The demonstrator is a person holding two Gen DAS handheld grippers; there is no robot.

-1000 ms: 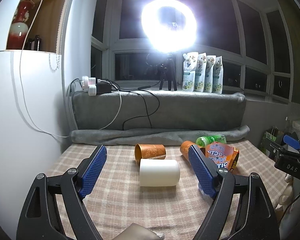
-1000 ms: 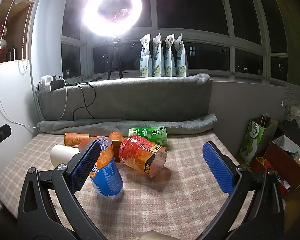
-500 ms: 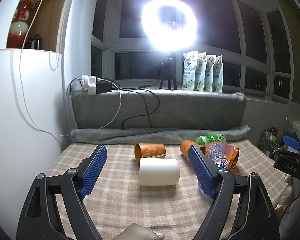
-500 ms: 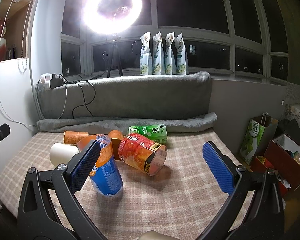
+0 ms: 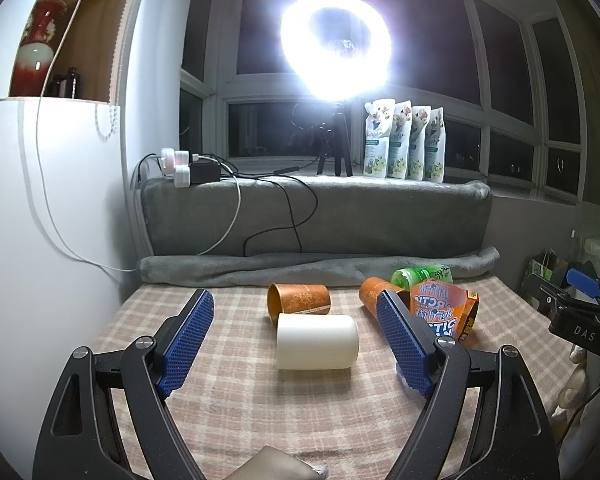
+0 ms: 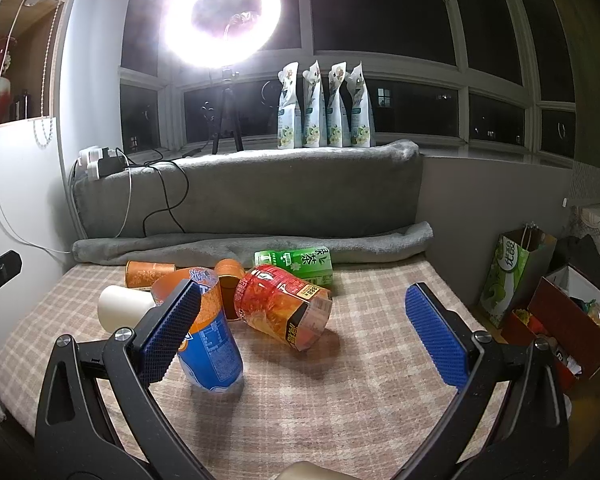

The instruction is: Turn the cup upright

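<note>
A white cup (image 5: 317,342) lies on its side on the checked cloth, between and just beyond the fingers of my open, empty left gripper (image 5: 296,336); it also shows in the right wrist view (image 6: 122,307). An orange patterned cup (image 5: 299,299) lies on its side behind it. A second orange cup (image 5: 374,291) lies further right. My right gripper (image 6: 304,330) is open and empty above the cloth. An orange-and-blue cup (image 6: 208,332) stands by its left finger, and a red-orange cup (image 6: 285,307) lies on its side ahead.
A green tea carton (image 6: 294,262) lies at the back by the rolled grey blanket (image 6: 252,244). A white wall (image 5: 40,240) bounds the left. Cables (image 5: 260,216) hang over the grey cushion. Beyond the right edge stand a green paper bag (image 6: 512,276) and a box (image 6: 572,320).
</note>
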